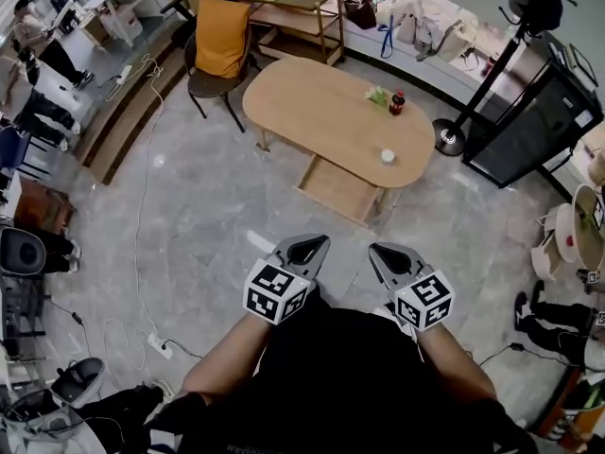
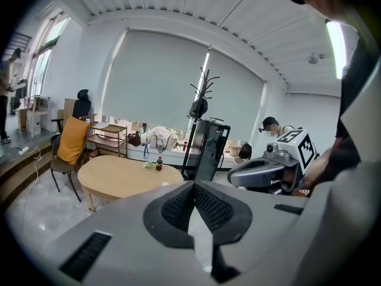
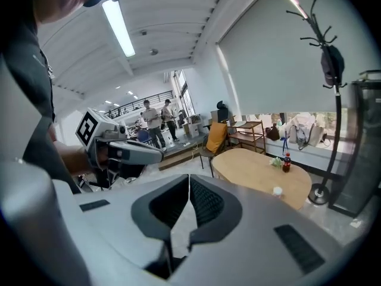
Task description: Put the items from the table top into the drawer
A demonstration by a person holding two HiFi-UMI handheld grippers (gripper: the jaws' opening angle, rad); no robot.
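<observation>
Left gripper (image 1: 317,243), right gripper (image 1: 379,251): jaws together, empty; open floor (image 1: 213,211) before table (image 1: 312,112) edge

- No word, number or brand name can be read in any view.
- The cubes on the left hand-held gripper (image 1: 315,241) and the right hand-held gripper (image 1: 382,250), in the lower middle of the head view, carry black-and-white square markers. These are patterns only, with no letters or digits.
- The dark bottle (image 1: 397,102) on the bench (image 1: 312,112), right of centre in the upper part of the head view, has a red label. Its print is too small to read.
</observation>
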